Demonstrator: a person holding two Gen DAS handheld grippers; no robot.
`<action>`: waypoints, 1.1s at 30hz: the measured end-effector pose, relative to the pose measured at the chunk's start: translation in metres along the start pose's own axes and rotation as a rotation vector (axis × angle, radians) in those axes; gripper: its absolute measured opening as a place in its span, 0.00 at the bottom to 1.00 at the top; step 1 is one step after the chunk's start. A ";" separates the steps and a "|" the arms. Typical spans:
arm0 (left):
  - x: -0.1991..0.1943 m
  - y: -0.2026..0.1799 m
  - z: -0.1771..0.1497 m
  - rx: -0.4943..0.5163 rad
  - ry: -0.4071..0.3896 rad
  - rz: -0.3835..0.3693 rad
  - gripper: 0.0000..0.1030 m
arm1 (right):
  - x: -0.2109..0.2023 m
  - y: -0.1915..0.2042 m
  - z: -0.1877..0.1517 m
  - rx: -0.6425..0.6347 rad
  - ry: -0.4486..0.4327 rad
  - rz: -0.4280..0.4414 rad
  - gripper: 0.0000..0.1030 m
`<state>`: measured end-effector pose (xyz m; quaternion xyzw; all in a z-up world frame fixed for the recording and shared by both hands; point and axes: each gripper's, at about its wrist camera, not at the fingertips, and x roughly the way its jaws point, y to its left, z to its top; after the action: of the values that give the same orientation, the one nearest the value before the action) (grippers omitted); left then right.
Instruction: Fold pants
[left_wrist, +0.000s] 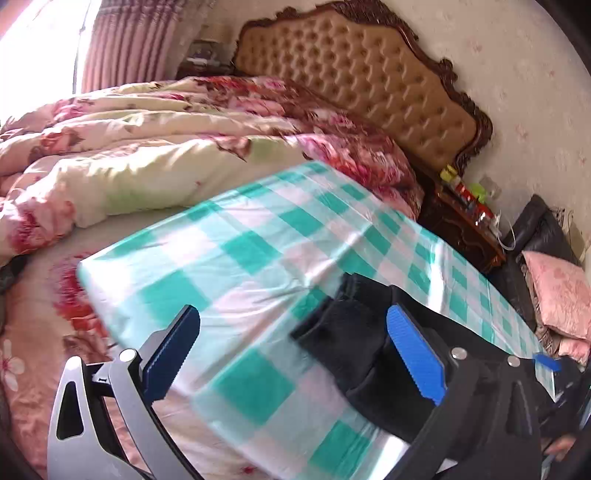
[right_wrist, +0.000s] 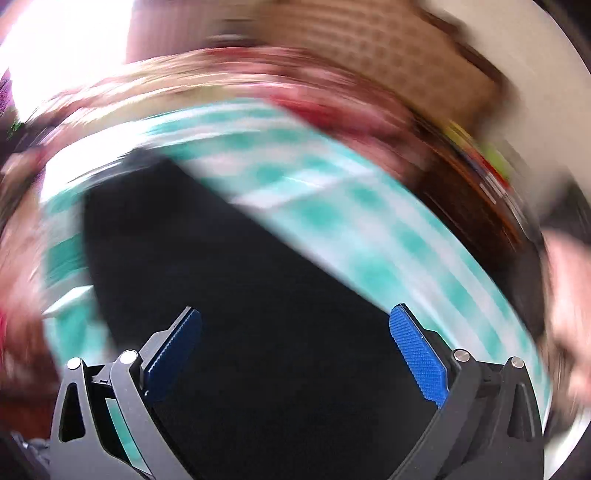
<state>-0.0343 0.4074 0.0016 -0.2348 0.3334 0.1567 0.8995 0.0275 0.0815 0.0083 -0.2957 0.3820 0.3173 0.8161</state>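
Nearest the lens on the left side, the left gripper (left_wrist: 291, 347) stands with its ribbed blue pads (left_wrist: 415, 354) spread wide and nothing between them, poised over a table (left_wrist: 236, 251) draped in a glossy teal-and-white checked cloth. Just right of centre, the black pants (left_wrist: 354, 332) lie bunched in soft, matte folds on that cloth, near the table's right edge, partly behind the right-hand pad. Bare checked surface stretches to the left and far side of the garment, while the table's near-left corner drops away to a floral bedsheet (left_wrist: 44, 325). Beyond, a rumpled quilt (left_wrist: 147, 147) printed with pink and red blooms is heaped against a button-tufted tan headboard (left_wrist: 354, 74) framed in carved dark wood. At far right, a dark wooden nightstand (left_wrist: 465, 225) carries small colourful items too blurred to read, beside a pink cushion (left_wrist: 561, 291). Seen through heavy motion blur in the right wrist view, the right gripper (right_wrist: 295, 347) is likewise fully spread and grips nothing, hovering over a broad dark expanse of the pants (right_wrist: 258, 295) lying on the checked cloth.
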 end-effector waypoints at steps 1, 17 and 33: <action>-0.006 0.003 -0.001 -0.003 -0.008 0.003 0.98 | 0.006 0.026 0.011 -0.055 0.002 0.019 0.95; 0.008 0.007 -0.075 -0.113 0.174 -0.275 0.98 | 0.083 0.125 0.045 -0.295 0.124 -0.040 0.36; 0.112 -0.021 -0.059 -0.476 0.375 -0.617 0.98 | 0.034 0.081 0.043 -0.004 -0.082 0.135 0.21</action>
<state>0.0255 0.3729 -0.1060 -0.5490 0.3599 -0.0926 0.7487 0.0027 0.1729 -0.0157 -0.2576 0.3668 0.3841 0.8072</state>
